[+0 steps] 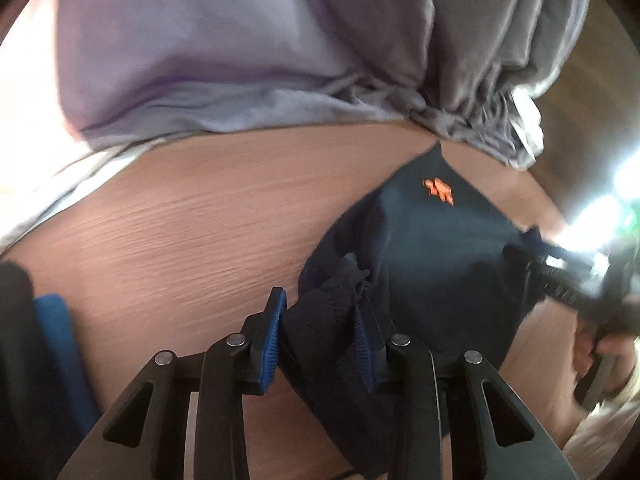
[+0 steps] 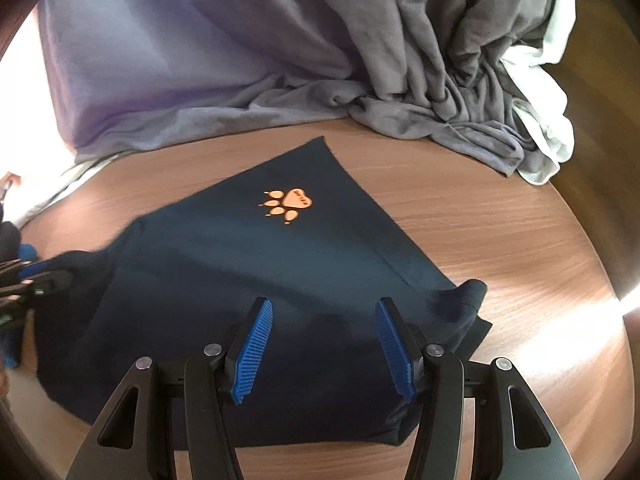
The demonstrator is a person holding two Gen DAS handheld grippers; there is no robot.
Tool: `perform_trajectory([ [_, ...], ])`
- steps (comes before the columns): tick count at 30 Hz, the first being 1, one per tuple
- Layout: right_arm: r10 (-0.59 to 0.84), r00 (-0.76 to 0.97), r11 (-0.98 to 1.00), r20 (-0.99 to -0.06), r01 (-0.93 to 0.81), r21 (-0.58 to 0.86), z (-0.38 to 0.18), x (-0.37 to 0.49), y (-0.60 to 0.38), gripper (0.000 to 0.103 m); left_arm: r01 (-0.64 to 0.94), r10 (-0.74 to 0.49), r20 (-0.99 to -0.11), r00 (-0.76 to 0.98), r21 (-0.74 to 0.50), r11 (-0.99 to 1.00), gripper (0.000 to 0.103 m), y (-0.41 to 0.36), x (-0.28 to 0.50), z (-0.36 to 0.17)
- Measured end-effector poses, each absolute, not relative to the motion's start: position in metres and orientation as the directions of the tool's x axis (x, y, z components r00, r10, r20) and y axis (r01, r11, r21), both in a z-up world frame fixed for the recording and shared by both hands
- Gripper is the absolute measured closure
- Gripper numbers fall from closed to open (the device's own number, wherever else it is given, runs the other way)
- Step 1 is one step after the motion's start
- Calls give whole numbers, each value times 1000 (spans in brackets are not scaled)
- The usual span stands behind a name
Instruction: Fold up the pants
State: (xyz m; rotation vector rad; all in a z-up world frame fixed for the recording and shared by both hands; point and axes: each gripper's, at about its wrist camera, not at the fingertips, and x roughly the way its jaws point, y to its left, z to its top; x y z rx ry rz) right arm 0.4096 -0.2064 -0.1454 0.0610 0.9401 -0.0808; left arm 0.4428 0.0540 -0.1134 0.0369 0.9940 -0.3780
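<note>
The dark navy pants point(image 2: 280, 272) with an orange paw print point(image 2: 287, 203) lie on the wooden table point(image 2: 500, 240). My right gripper point(image 2: 324, 344) is open just above their near edge, with nothing between its blue pads. My left gripper point(image 1: 320, 332) has a bunched fold of the pants point(image 1: 420, 248) between its blue pads, lifted a little off the table. The jaws stand fairly wide around the cloth. The left gripper also shows at the left edge of the right wrist view point(image 2: 24, 276). The right gripper shows blurred at the right of the left wrist view point(image 1: 560, 276).
A heap of lilac and grey clothes point(image 2: 240, 60) fills the back of the table, with a white garment point(image 2: 548, 128) at its right end. The table's rounded edge point(image 2: 612, 280) runs down the right side. Bright light glares from the left.
</note>
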Motion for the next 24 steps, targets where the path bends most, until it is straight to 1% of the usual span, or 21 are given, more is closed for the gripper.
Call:
perform_trajectory([
  [2,-58,576,993,-816,119,13,-150,409,-211,48,262,-232,-835,499,-110,959,70,54,441,-110],
  [6,-94,532,987,-842,160,-10,-162,410,-218,48,170,-127,-874,470,-51,984,71,59,451,-130],
  [9,-135,505,983,-853,176,-51,-168,411,-222,48,135,-78,-886,457,-17,991,70,59,455,-141],
  [12,-151,511,981,-846,182,-66,-168,409,-225,48,114,-29,-881,471,28,993,68,58,456,-142],
  [15,-172,508,976,-844,202,-78,-167,409,-229,48,95,30,-874,485,86,992,62,54,456,-143],
  [17,-194,503,971,-843,222,-91,-167,408,-234,48,92,47,-868,494,106,990,60,52,454,-143],
  [18,-197,500,970,-843,225,-93,-167,409,-235,48,87,60,-861,506,120,989,57,52,453,-143],
  [21,-203,514,968,-833,231,-93,-158,408,-238,48,104,59,-840,540,137,985,56,49,449,-135],
  [24,-151,608,985,-779,162,-64,-133,411,-233,48,117,29,-811,584,120,986,44,50,443,-118],
])
